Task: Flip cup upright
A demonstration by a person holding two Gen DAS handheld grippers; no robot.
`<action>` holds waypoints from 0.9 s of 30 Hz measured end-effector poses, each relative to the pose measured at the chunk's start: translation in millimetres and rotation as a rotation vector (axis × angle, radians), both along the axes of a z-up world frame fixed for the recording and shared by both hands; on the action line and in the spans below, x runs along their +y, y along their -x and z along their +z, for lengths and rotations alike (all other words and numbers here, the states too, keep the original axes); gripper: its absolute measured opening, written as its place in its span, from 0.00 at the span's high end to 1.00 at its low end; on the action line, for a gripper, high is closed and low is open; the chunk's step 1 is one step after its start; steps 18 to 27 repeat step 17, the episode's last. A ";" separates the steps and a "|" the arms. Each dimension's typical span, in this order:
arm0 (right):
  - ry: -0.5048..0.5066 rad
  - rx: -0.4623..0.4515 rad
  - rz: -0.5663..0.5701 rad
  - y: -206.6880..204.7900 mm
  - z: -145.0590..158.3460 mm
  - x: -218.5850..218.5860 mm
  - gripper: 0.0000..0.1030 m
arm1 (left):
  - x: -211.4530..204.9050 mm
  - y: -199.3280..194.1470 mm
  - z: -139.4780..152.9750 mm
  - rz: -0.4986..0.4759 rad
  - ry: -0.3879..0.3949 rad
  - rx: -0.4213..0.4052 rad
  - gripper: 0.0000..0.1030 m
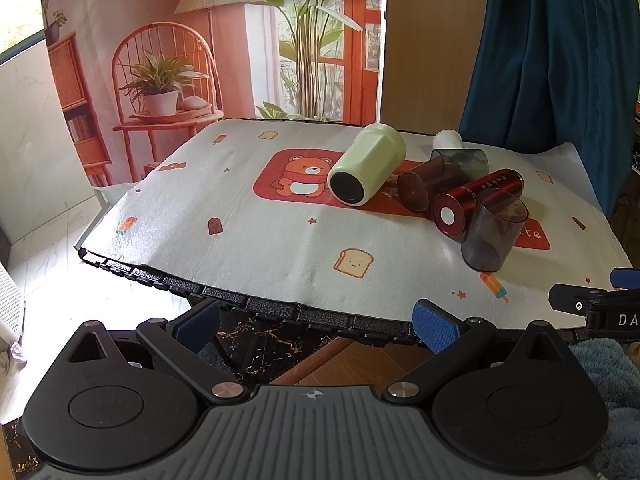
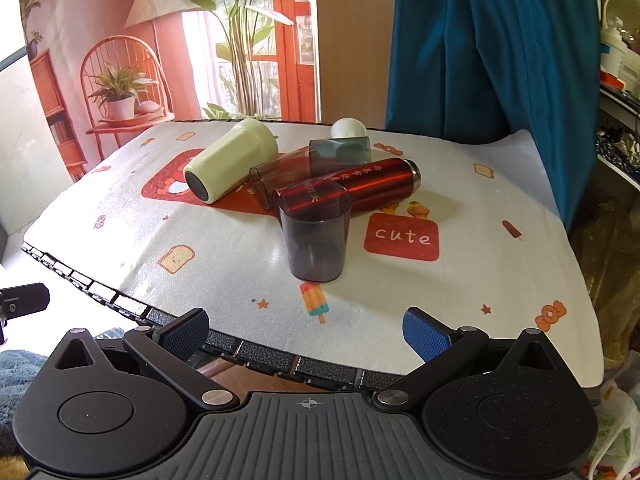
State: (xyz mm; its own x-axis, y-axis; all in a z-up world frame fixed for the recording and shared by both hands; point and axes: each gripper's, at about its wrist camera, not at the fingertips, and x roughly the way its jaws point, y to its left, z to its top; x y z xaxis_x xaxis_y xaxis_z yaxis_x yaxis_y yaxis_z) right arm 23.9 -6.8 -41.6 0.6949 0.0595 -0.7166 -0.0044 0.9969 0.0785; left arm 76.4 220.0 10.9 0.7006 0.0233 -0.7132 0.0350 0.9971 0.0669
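Left wrist view: the left gripper (image 1: 316, 326) is held wide and empty off the table edge; the grey cup (image 1: 494, 230) is seen far right.

Right wrist view: the right gripper (image 2: 306, 334) is spread wide, empty. The grey cup (image 2: 316, 236) stands straight ahead, axis near vertical, leaning against the red flask (image 2: 372, 186); the right hand is judged nearer.

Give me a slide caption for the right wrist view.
Open right gripper faces a grey cup standing by tipped bottles.
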 end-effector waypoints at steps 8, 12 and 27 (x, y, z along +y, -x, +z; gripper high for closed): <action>0.000 0.000 0.001 0.3 0.0 0.4 0.00 | -0.4 -0.2 -0.3 0.003 0.001 0.003 0.00; 0.000 0.000 0.000 0.3 0.1 0.3 0.00 | -1.3 -0.4 -0.5 0.003 0.002 0.003 0.00; 0.001 0.000 0.002 0.2 0.1 0.2 0.00 | -0.9 0.4 -0.7 0.000 0.001 0.001 0.00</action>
